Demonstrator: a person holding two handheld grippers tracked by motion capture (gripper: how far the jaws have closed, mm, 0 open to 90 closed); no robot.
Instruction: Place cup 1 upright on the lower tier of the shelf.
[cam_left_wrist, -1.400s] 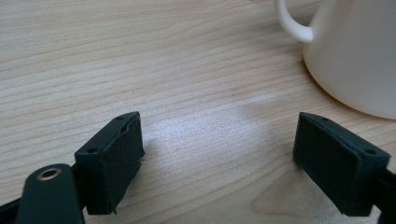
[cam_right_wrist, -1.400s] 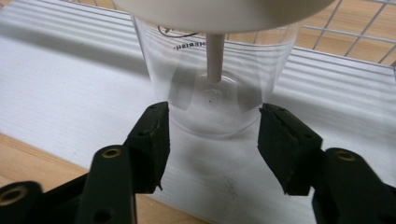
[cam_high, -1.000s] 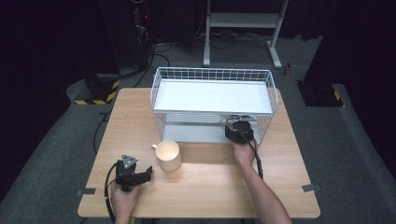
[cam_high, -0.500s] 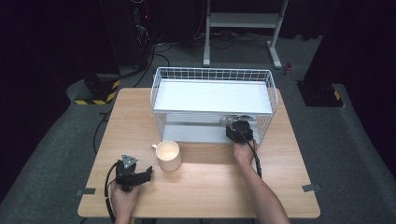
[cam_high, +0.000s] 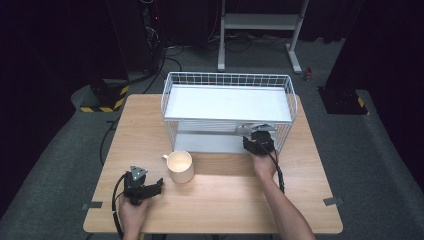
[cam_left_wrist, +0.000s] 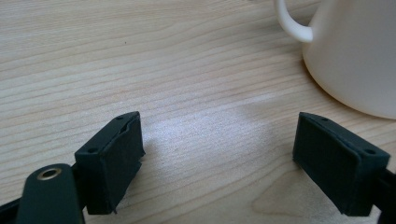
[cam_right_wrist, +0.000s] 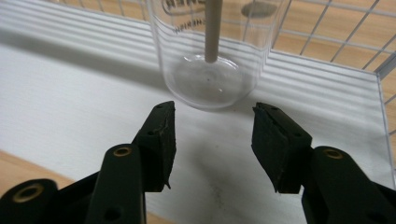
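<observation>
So the right gripper is parked at the lower shelf of the white wire rack, mid-right in the high view, with a clear plastic cup sitting straight ahead of it. In the right gripper view the cup fills the top centre, standing on the white shelf liner with a beige rod or stick upright inside it. The jaws have just been opening a bit and nothing's between them now: the gap is moderate, the cup's base is just beyond the tips and not touched. To me that looks like the cup being put on the shelf on purpose, tucked near the rack's right corner where the wire wall backs it up, and the jaws letting go so they can back out without tipping it. The left gripper sits low at the lower left of the high view, resting near the counter, jaws spread wide with nothing in them. A cream mug stands just beside it, handle pointing up-left in the left gripper view, so I'd guess that hand is simply waiting its turn, mug within easy reach.
</observation>
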